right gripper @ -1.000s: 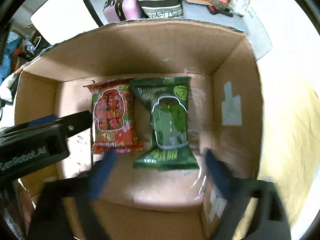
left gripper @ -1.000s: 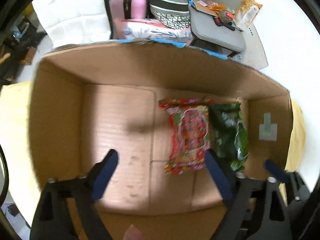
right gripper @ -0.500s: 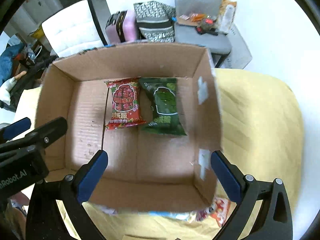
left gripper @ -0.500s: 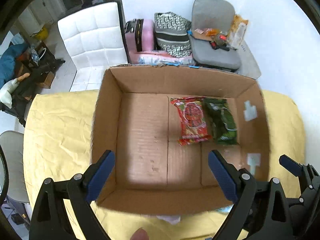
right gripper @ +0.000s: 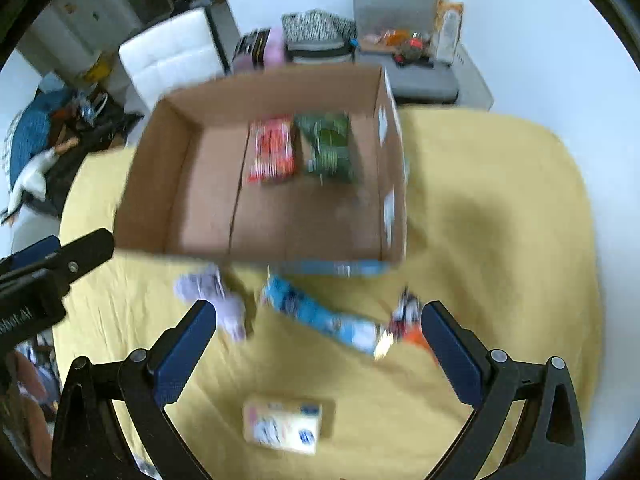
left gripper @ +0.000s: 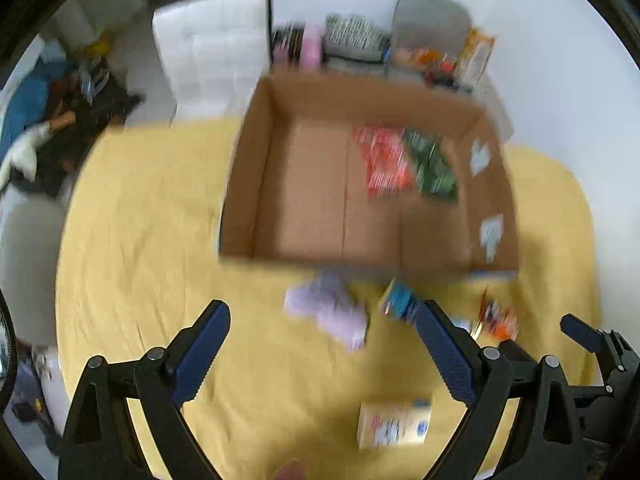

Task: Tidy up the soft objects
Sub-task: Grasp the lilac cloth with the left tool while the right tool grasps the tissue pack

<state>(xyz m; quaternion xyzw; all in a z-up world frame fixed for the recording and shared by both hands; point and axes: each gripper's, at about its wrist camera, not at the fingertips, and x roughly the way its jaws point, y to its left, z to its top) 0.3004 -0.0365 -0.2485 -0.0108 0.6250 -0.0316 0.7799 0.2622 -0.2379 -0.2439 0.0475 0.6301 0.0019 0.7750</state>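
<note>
A: Where are the soft things?

B: A red packet and a green packet lie side by side in the cardboard box, towards its far right corner. On the yellow-covered worktop just in front of the box sit a lilac plush, a blue packet and a small yellow pack, all blurred.

A: And the claws?

B: The left claw and the right claw are both spread wide and hold nothing, above the worktop.

Bright, motion-blurred, fisheye-warped edges
</note>
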